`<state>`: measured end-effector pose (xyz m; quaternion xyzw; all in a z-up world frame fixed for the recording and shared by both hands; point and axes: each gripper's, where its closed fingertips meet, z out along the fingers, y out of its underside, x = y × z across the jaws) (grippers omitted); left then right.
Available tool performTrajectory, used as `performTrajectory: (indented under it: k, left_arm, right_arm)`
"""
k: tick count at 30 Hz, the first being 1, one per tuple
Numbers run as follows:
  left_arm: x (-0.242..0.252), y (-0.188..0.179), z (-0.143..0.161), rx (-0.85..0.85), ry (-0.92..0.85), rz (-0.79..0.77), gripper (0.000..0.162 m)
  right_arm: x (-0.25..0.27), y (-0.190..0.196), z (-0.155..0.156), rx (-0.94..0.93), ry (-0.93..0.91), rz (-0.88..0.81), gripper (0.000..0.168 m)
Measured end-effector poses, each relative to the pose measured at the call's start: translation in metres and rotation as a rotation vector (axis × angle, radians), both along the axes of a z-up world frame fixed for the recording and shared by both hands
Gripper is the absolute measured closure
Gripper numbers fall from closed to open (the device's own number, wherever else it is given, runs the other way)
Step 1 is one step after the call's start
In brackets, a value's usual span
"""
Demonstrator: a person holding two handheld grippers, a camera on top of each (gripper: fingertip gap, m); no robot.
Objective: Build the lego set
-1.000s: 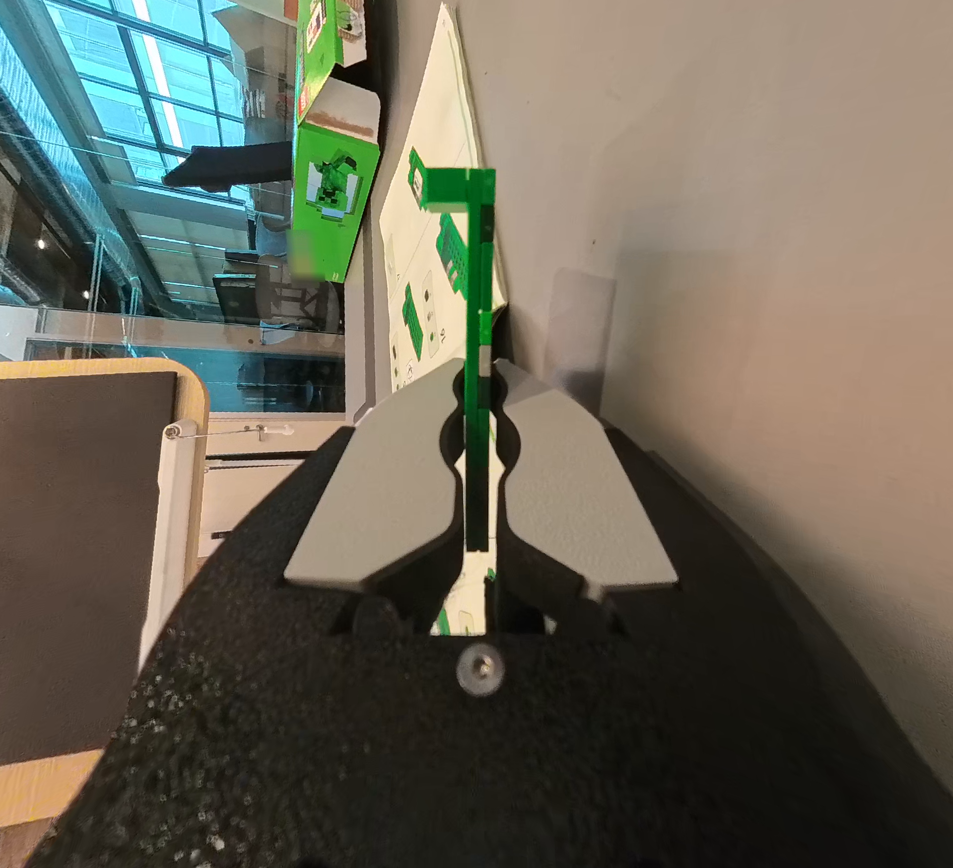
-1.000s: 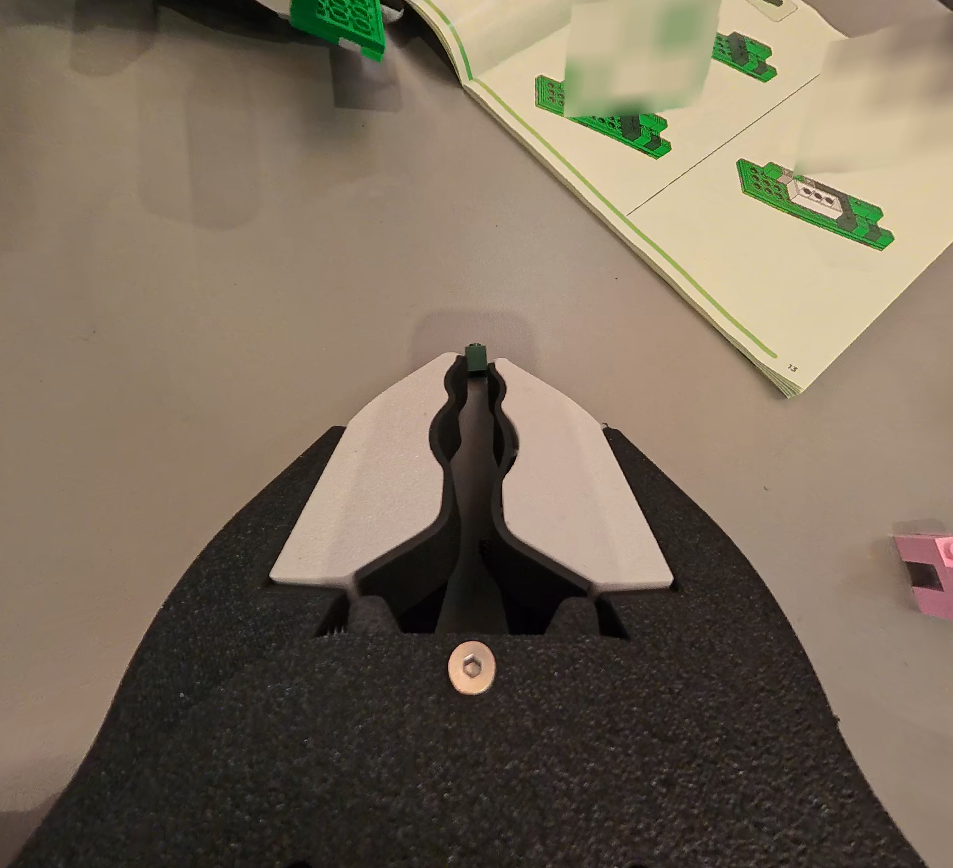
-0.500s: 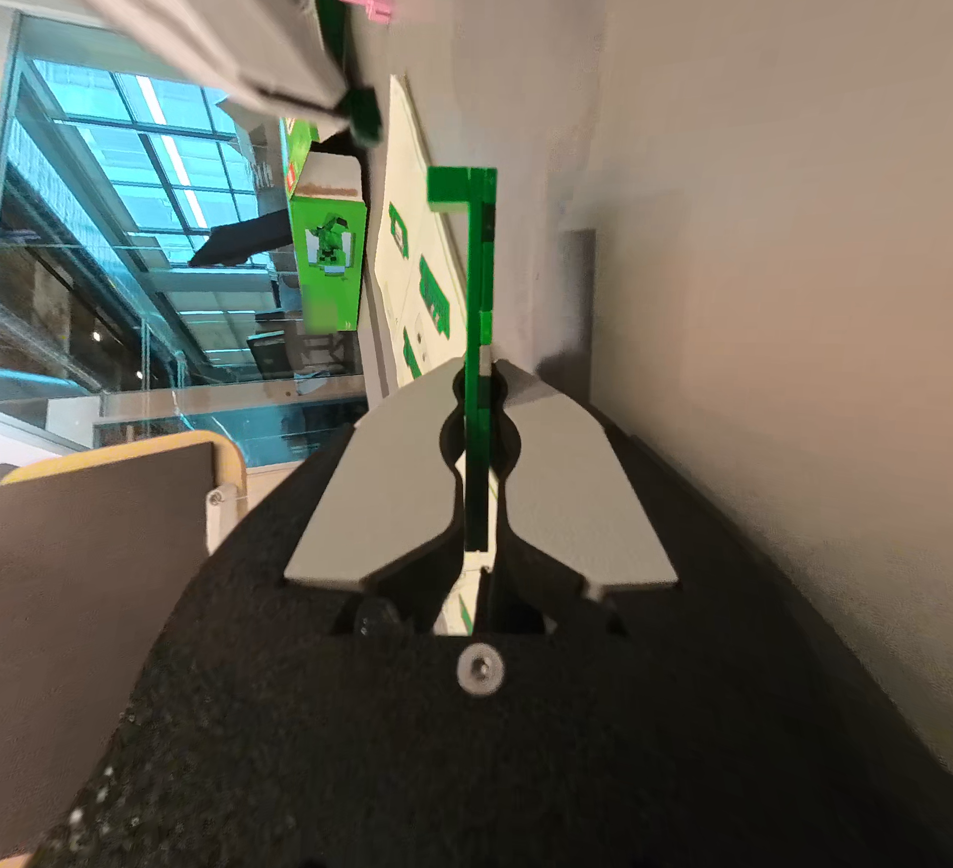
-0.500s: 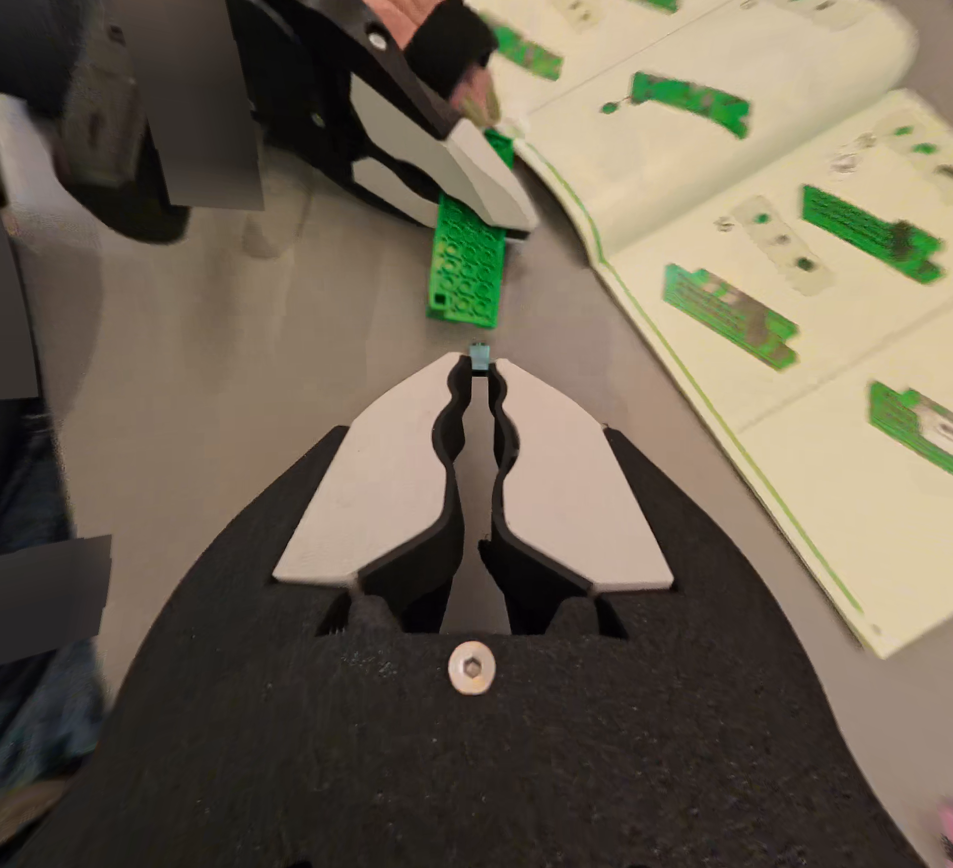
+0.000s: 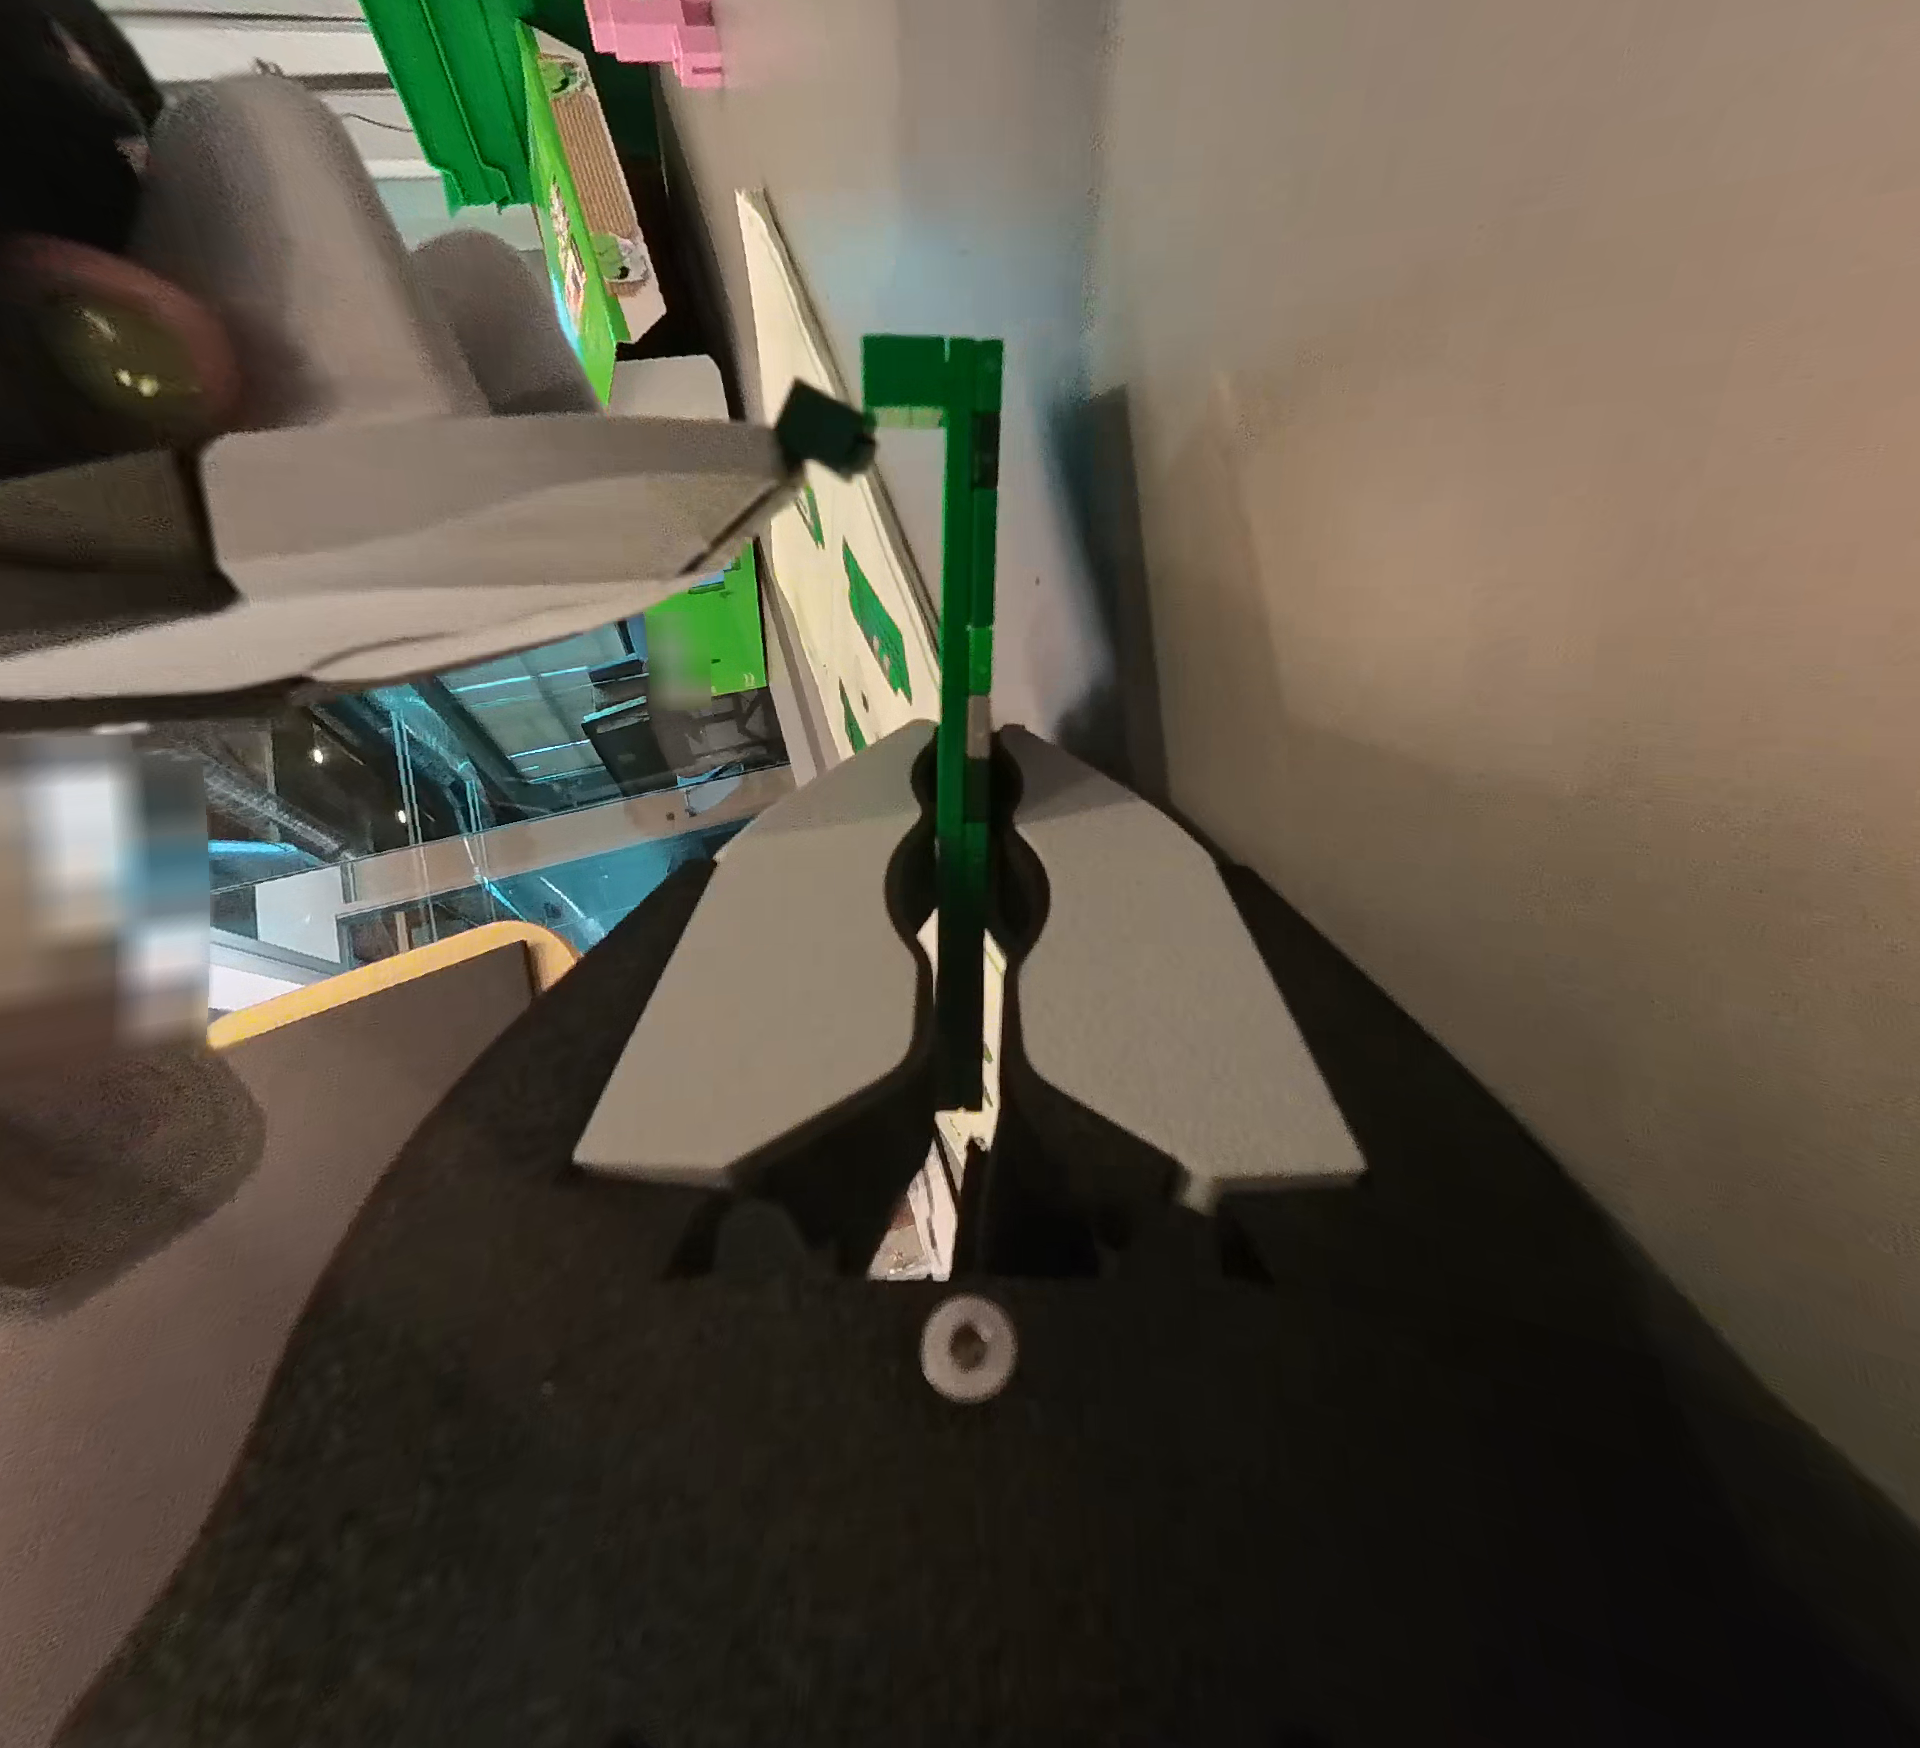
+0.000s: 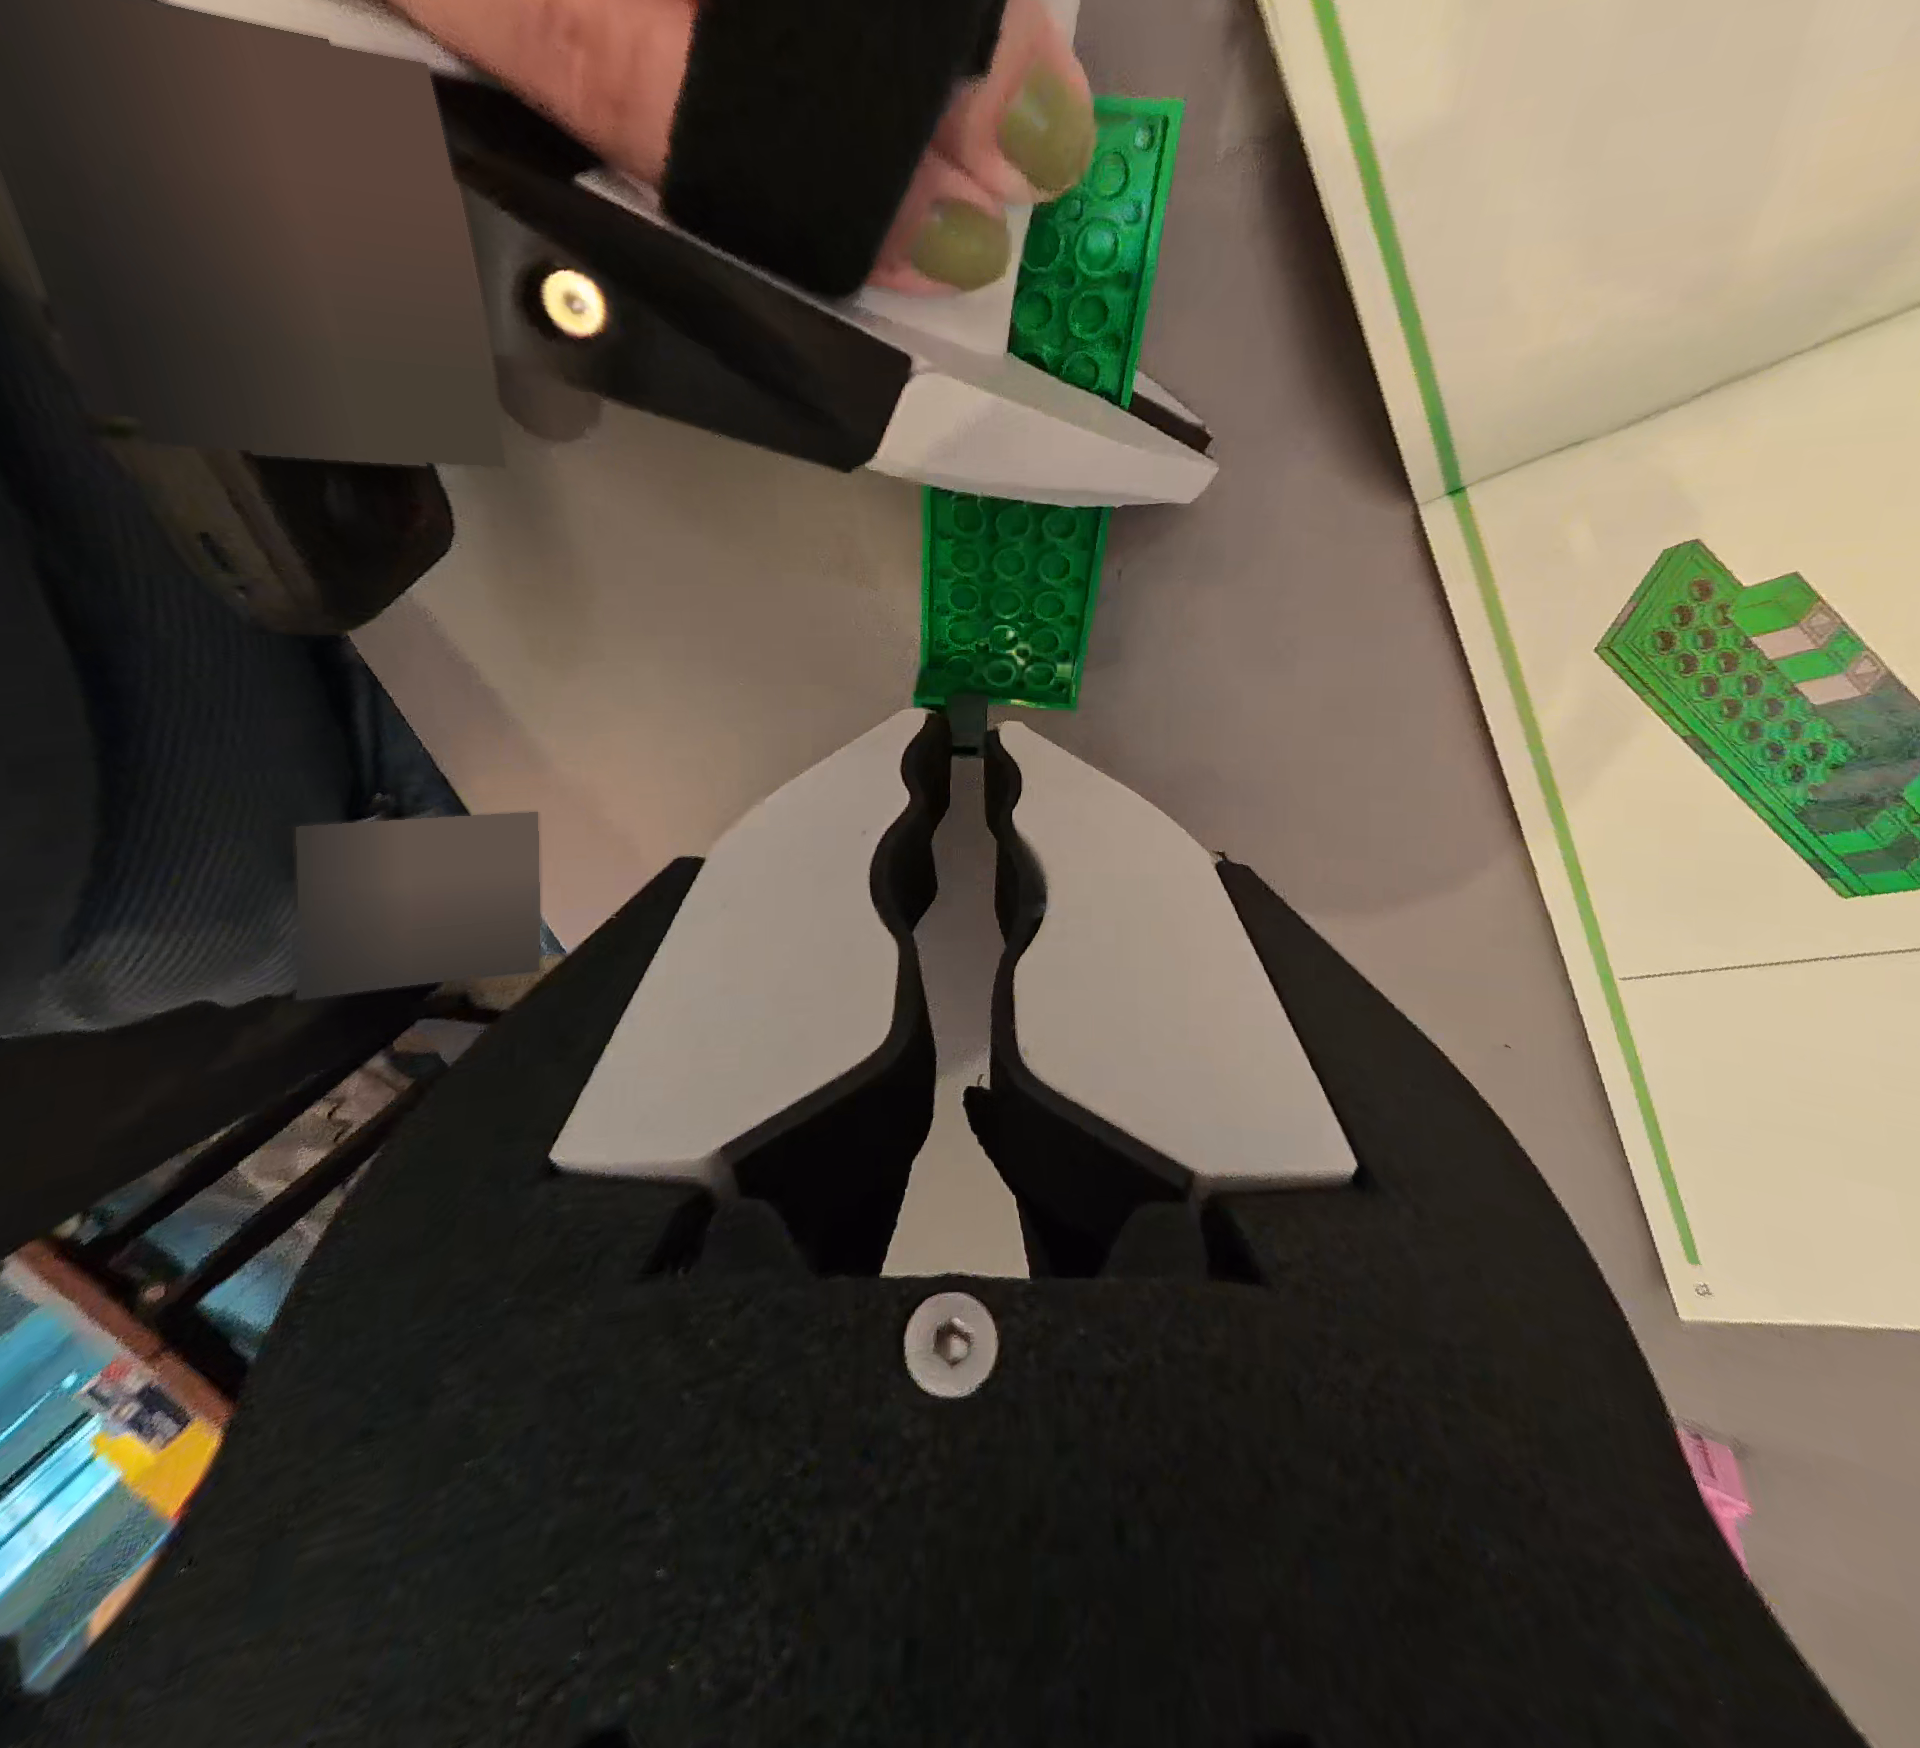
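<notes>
My left gripper (image 5: 966, 742) is shut on a long green Lego plate assembly (image 5: 961, 555), held edge-on and turned on its side beside the grey table (image 5: 1507, 451). In the right wrist view the same plate (image 6: 1013, 597) shows its underside, clamped by the left gripper (image 6: 1039, 441) with a hand on it. My right gripper (image 6: 966, 732) is shut on a small dark green brick (image 6: 964, 722) right at the plate's near end. In the left wrist view the right gripper (image 5: 774, 472) holds that dark brick (image 5: 826, 441) close to the plate's far tip.
An open instruction booklet (image 6: 1662, 555) lies on the table to the right. A pink Lego piece (image 5: 665, 25) lies farther along the table, and also shows in the right wrist view (image 6: 1714, 1490). Green Lego boxes (image 5: 582, 212) stand beyond it. A person's clothing is at left (image 6: 156, 815). Between my right fingertips and the pink Lego piece (image 5: 665, 25) there is roughly 25 centimeters.
My right gripper has carried the dark green brick toward the left gripper, from the open table up to the end of the green plate. The left gripper has kept its hold on the plate.
</notes>
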<state>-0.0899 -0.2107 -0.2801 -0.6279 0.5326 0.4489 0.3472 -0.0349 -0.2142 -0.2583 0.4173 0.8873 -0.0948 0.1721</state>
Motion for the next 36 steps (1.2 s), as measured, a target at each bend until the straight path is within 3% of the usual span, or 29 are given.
performTrajectory:
  k: [12, 36]
  left_arm:
    - [0.003, 0.001, 0.000, -0.001, -0.002, -0.012, 0.156]
    - [0.005, 0.000, 0.000, -0.006, -0.003, -0.029, 0.156]
  right_arm:
    - [0.001, -0.011, -0.001, 0.136, -0.177, 0.072, 0.162]
    - [0.004, -0.010, -0.012, 0.113, -0.130, 0.029, 0.162]
